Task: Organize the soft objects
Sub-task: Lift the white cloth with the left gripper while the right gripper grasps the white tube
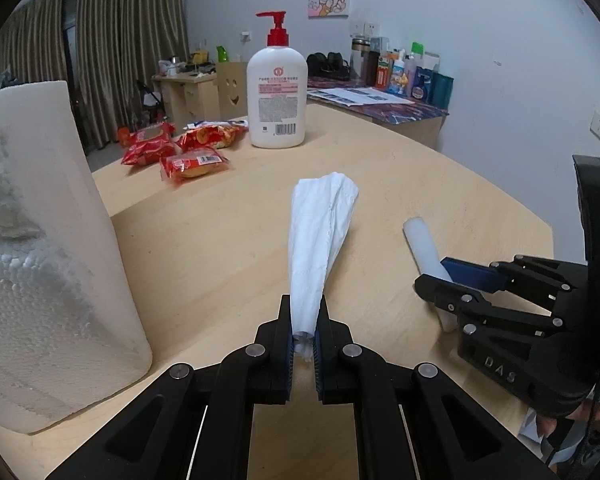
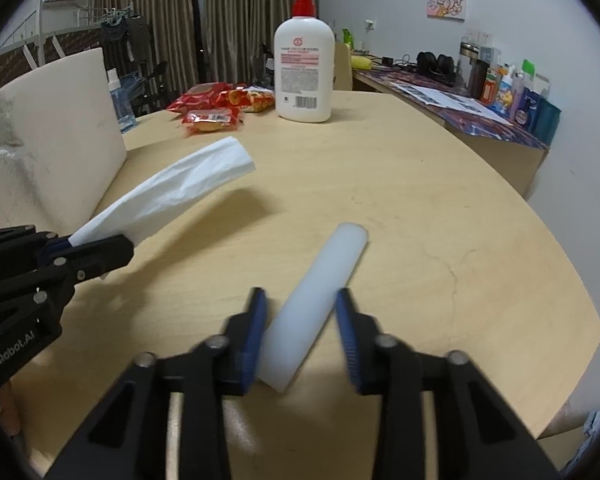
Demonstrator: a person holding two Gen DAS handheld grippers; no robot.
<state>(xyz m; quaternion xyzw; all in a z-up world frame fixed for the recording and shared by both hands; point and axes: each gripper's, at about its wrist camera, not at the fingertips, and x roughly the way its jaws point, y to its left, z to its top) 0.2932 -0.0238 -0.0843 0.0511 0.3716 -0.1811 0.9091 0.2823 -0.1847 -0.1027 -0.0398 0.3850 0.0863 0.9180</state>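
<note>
My left gripper (image 1: 304, 320) is shut on one end of a white tissue (image 1: 320, 236), which sticks out forward above the wooden table (image 1: 220, 240). The tissue (image 2: 180, 192) and the left gripper (image 2: 96, 252) also show at the left of the right wrist view. My right gripper (image 2: 300, 312) is open, its jaws either side of a white foam cylinder (image 2: 320, 300) lying on the table. In the left wrist view the right gripper (image 1: 444, 280) sits over the cylinder (image 1: 424, 248) at the right.
A paper towel roll (image 1: 40, 260) stands at the left. A white lotion pump bottle (image 1: 277, 96) stands at the back centre, with several red snack packets (image 1: 180, 148) to its left. A cluttered side desk (image 1: 380, 96) is behind.
</note>
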